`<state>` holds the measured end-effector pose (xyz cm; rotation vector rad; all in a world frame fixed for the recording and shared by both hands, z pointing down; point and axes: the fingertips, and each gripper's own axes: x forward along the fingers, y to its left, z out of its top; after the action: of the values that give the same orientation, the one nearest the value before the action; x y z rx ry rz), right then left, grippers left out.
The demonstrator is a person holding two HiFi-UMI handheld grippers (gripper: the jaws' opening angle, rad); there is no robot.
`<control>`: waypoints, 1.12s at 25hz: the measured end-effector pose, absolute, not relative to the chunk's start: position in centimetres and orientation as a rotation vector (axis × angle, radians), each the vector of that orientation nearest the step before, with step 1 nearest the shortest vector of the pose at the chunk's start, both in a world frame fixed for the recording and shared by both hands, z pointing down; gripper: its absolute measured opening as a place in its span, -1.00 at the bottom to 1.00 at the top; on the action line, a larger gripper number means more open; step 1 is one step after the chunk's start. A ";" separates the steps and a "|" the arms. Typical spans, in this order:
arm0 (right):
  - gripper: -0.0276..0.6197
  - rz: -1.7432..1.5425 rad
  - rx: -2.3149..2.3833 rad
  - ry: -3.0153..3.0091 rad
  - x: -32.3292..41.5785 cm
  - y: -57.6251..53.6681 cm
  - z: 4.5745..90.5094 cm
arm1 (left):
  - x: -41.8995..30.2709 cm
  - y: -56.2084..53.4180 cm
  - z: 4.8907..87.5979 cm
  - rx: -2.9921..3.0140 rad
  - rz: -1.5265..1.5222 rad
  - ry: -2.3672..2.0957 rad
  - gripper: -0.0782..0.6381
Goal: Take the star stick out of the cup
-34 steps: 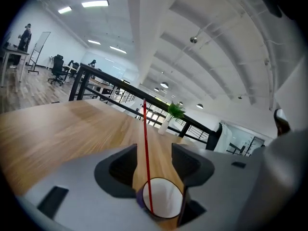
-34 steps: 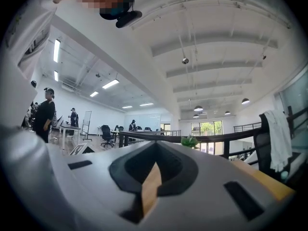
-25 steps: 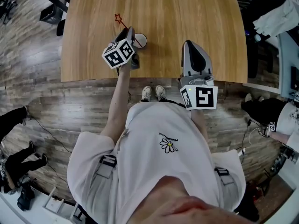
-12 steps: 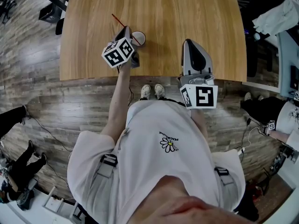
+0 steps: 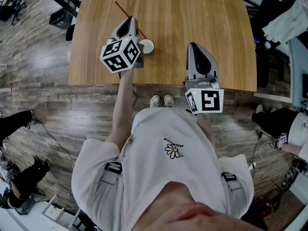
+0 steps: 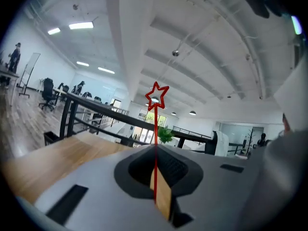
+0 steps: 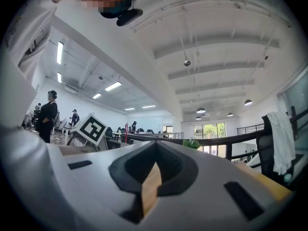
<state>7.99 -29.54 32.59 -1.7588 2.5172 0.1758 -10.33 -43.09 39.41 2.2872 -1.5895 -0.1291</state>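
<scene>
My left gripper (image 5: 130, 21) (image 6: 155, 148) is shut on the thin red star stick (image 5: 121, 8) (image 6: 155, 129) and holds it above the wooden table (image 5: 192, 13). In the left gripper view the stick stands up between the pads, with its outlined star (image 6: 156, 96) on top. From the head view the stick slants from upper left down toward the small white cup (image 5: 147, 46), which stands just right of that gripper. Whether the stick's lower end is inside the cup I cannot tell. My right gripper (image 5: 194, 47) (image 7: 154, 165) rests shut and empty near the table's front edge.
The table's front edge (image 5: 159, 81) runs just ahead of the person's feet. The left gripper's marker cube (image 7: 92, 128) shows in the right gripper view. A chair draped with white cloth (image 5: 288, 18) stands to the right. Other people are around the room.
The left gripper has risen and looms larger in the head view. The star stick has gone up with it, its top now further up the table. The right gripper has stayed put.
</scene>
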 end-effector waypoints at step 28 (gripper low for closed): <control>-0.90 0.180 -1.698 2.522 6.1 -29.8 31.6 | -5.8 -31.1 29.7 2.725 -0.009 -1.885 -0.73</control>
<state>6.13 -29.78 31.56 -1.6976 2.5221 0.1797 -5.83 -31.09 29.74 2.7248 -1.8850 -0.0090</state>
